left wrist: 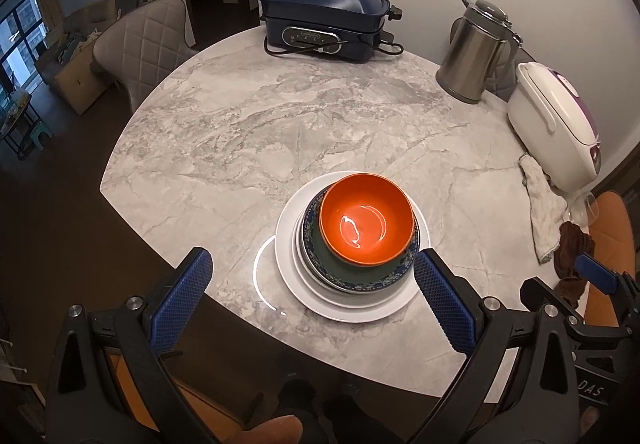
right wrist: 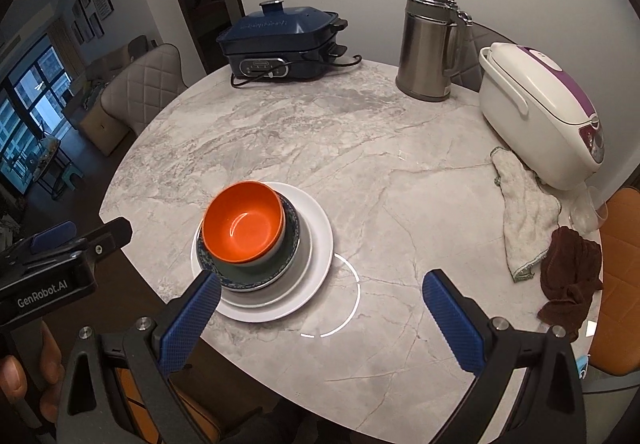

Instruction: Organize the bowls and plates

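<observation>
An orange bowl sits on top of a stack: beneath it a dark green bowl, a blue patterned plate and a large white plate. The stack rests near the front edge of the round marble table. My left gripper is open, hovering just short of the stack, nothing between its fingers. My right gripper is open too, to the right of the stack, holding nothing. The left gripper's body shows at the right wrist view's left edge.
At the table's back stand a dark blue electric cooker, a steel kettle and a white rice cooker. A white cloth and brown cloth lie at the right. A grey padded chair stands behind.
</observation>
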`<state>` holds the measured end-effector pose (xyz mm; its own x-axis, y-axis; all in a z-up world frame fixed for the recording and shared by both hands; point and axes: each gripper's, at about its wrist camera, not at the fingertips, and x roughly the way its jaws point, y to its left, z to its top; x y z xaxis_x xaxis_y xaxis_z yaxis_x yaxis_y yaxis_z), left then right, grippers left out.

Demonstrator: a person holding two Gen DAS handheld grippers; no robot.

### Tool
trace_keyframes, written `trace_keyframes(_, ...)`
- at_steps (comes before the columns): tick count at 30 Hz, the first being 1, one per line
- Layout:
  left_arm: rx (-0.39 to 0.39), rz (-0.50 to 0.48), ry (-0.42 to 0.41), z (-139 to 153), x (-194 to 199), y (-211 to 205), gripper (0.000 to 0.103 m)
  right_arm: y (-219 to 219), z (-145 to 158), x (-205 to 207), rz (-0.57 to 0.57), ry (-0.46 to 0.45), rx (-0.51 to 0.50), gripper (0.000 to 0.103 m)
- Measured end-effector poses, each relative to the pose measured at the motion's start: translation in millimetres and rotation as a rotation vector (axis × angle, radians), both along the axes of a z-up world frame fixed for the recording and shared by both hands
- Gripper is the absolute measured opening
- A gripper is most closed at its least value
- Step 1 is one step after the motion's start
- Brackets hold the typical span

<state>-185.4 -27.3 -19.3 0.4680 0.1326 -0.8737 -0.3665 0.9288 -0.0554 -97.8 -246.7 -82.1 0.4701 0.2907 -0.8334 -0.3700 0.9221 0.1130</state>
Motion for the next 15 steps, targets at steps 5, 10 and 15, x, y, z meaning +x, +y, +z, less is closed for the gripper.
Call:
trace_keyframes(5,0.004,-0.018,-0.001,0,2,-7,0.102,2,3,-1,-0.013,-0.009,-0.022,0.103)
trace_keyframes(10,0.006,-0.023,-0.001,-1,3,-10,0.102,1,3,0,-0.034,-0.013,-0.039,0.103)
trace_keyframes(15,0.008,-0.032,0.007,-4,3,-13,0.102,0,2,1,-0.054,-0.017,-0.051,0.103)
